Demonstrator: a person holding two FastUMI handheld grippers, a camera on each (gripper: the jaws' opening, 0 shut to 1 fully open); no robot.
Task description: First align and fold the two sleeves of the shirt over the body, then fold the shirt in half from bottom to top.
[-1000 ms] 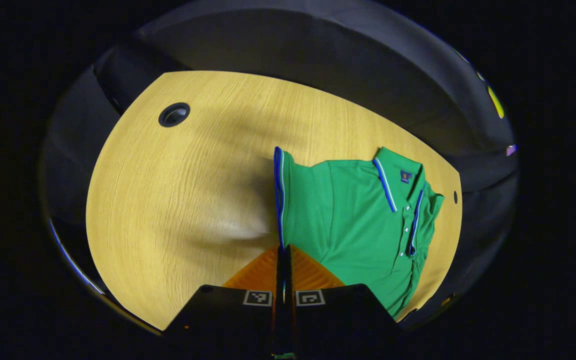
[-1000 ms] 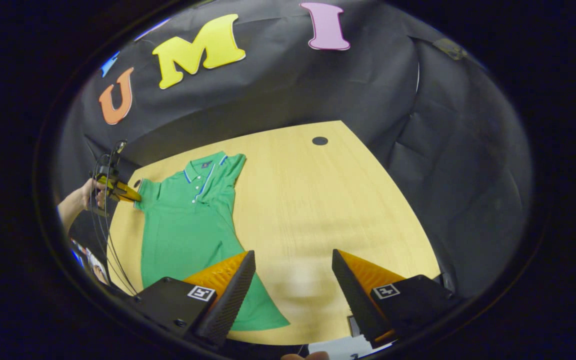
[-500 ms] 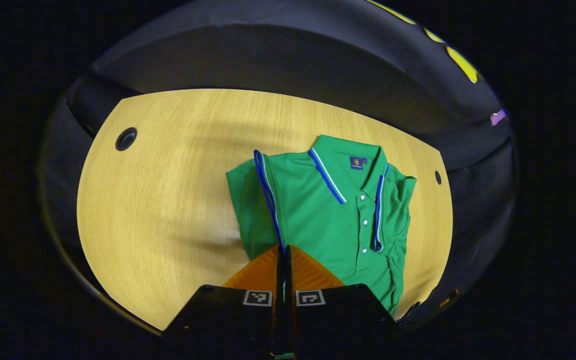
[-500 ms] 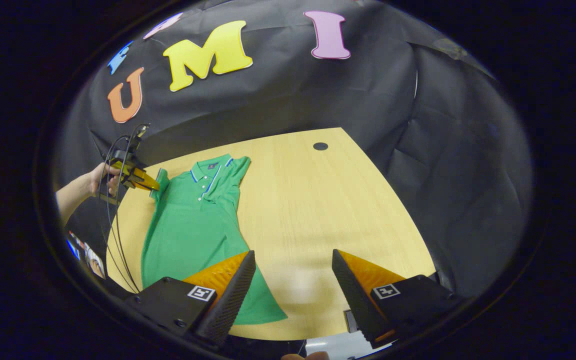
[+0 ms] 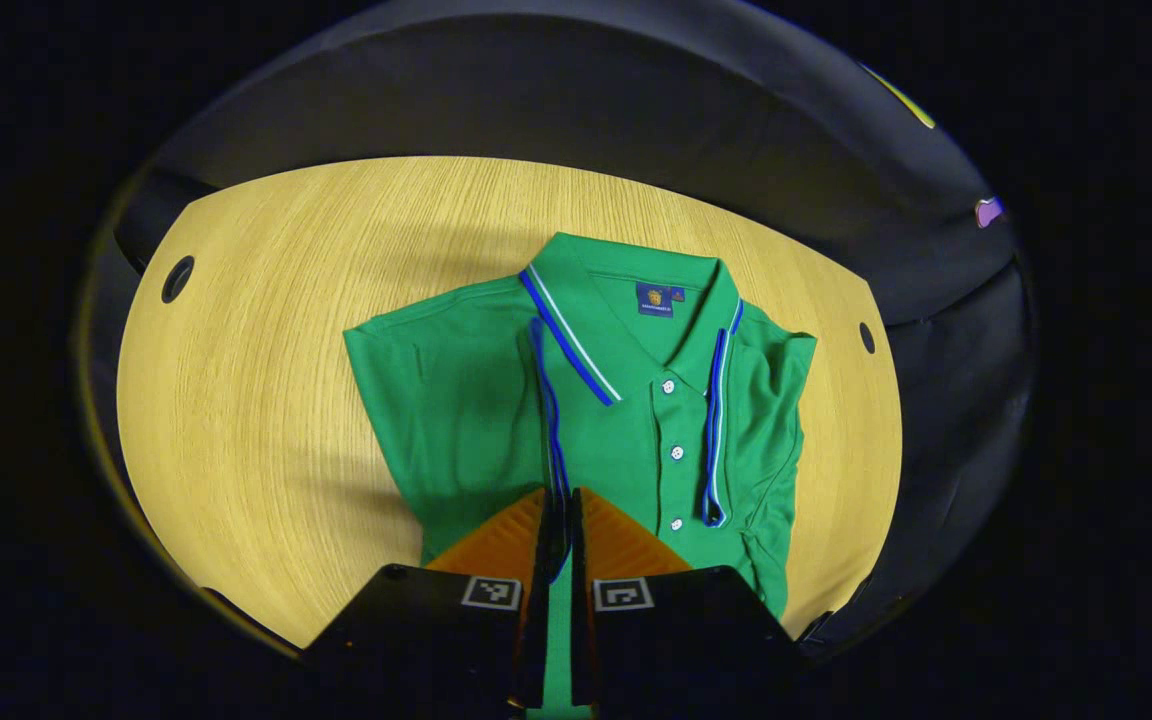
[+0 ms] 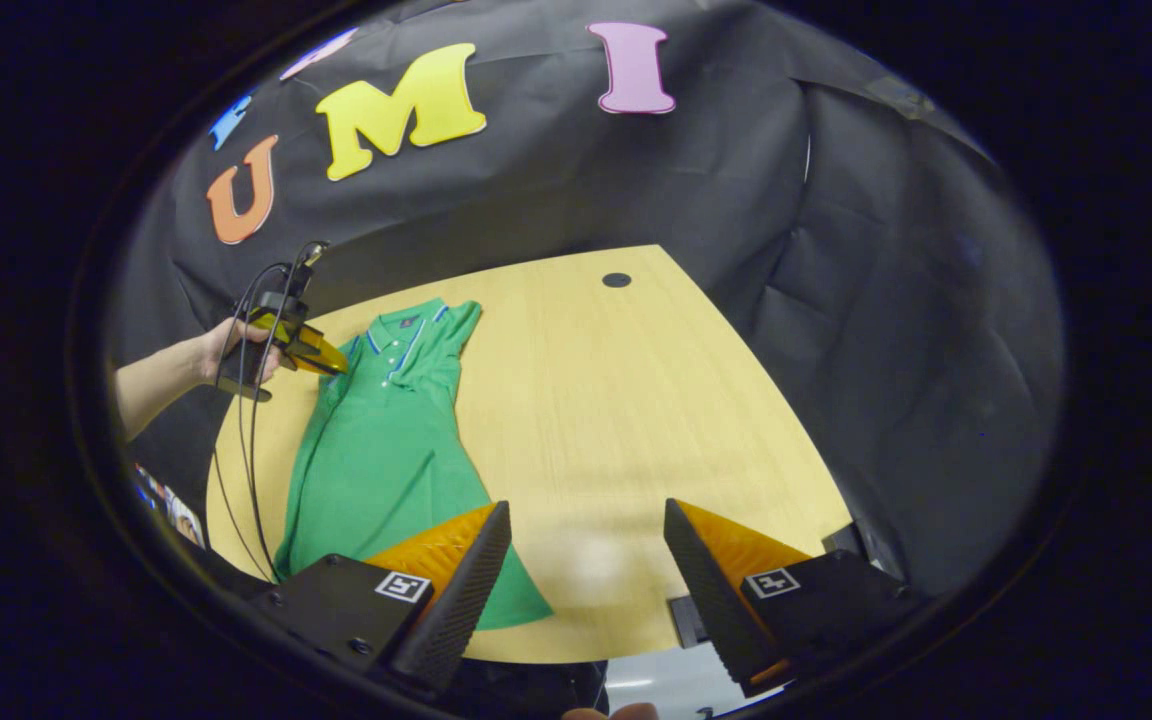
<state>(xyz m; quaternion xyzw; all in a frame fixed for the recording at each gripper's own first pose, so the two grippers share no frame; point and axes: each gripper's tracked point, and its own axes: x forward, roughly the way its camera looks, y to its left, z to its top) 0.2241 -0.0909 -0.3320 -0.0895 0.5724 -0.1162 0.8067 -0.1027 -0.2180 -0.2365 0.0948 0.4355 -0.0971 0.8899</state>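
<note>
Green polo shirt (image 5: 636, 430), blue-and-white trim, flat on wooden desk (image 5: 266, 400); neck label (image 5: 653, 298) unreadable. Left claw (image 5: 558, 520) pinched on sleeve (image 5: 543, 420) cuff over the body. Right claw (image 6: 586, 560) spread wide above desk, holding nothing.

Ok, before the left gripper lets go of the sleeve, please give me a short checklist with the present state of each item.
1. Left gripper shut on the left sleeve: ok.
2. Left sleeve folded over the shirt body: ok.
3. Its cuff lies flat: cannot tell, still held.
4. Right sleeve folded in: ok.
5. Right gripper open, holding nothing: ok.
6. Shirt fully on the table: ok.
</note>
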